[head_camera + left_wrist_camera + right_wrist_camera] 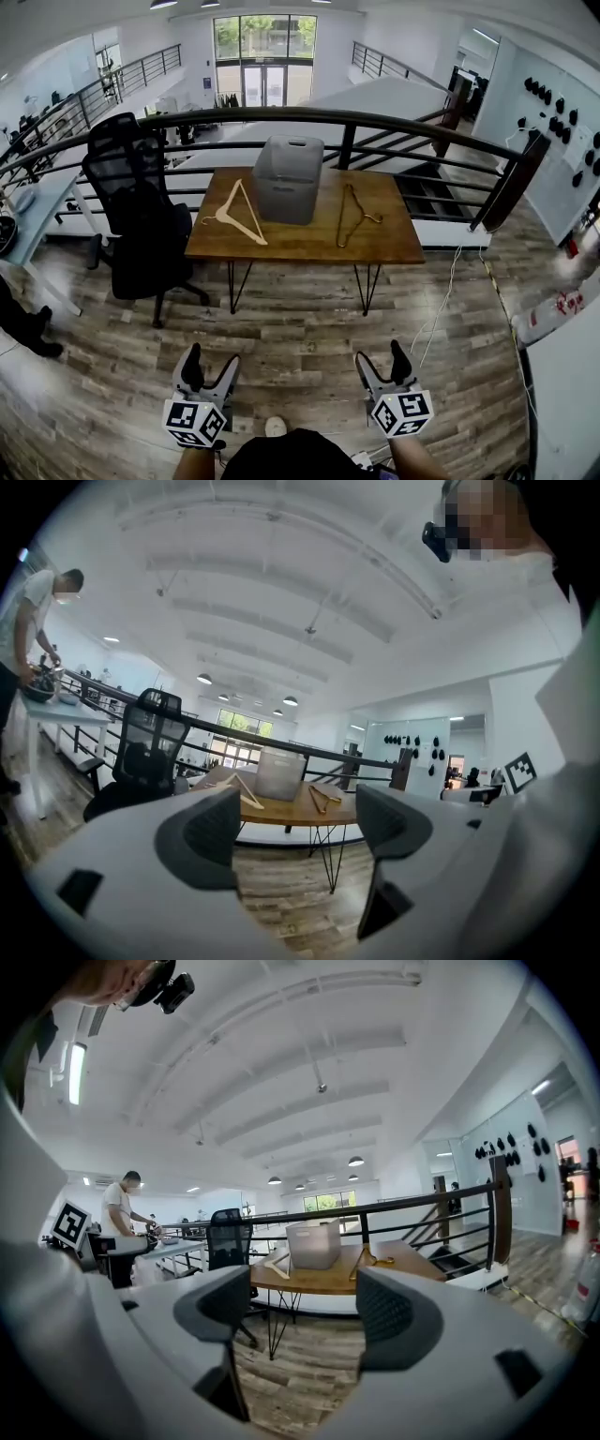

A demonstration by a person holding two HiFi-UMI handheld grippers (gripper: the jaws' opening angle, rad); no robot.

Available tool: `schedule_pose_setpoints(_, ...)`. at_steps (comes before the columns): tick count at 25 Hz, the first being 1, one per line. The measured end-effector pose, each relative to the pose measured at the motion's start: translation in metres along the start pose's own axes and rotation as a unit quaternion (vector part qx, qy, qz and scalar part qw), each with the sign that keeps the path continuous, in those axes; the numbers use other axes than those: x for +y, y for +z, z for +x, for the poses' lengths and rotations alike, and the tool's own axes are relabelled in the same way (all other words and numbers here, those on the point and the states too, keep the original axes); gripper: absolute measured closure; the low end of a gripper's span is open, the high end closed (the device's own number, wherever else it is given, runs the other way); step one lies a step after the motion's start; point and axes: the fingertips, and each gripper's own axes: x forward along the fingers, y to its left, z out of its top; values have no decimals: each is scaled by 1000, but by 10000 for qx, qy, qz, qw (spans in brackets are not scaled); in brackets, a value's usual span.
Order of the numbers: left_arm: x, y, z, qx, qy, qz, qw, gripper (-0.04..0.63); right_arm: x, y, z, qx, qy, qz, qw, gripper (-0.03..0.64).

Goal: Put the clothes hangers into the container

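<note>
Both hand-held grippers are down low over the floor. The left hand-held gripper (211,362) and right hand-held gripper (382,358) have their jaws wide apart, with nothing between them. Further out there's the surface (309,246): a pale hanger (228,217) lies toward its left edge and a darker hanger (361,214) toward the right. The grey container (287,180) sits between them by the far edge.

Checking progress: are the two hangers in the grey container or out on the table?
Both out. The light hanger lies on the table left of the grey container, the dark hanger on its right.
</note>
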Motion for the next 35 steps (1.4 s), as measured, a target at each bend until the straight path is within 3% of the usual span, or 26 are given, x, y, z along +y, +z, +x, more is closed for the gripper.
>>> schedule_pose_setpoints(7, 33, 10, 26, -30, 28, -7, 10000, 222, 5, 15, 38, -127, -14, -103, 9999, 289)
schedule_pose_setpoints(13, 30, 1, 64, 110, -59, -84, 9999, 222, -7, 18, 70, -146, 8, -7, 9999, 296)
schedule_pose_setpoints(22, 14, 17, 151, 42, -35, 41, 10000, 222, -76, 43, 146, -218, 47, -120, 9997, 308)
schedule_pose_setpoints(35, 8, 26, 258, 59, 409, 42, 9991, 223, -153, 55, 251, -22, 364, 31, 9993, 327)
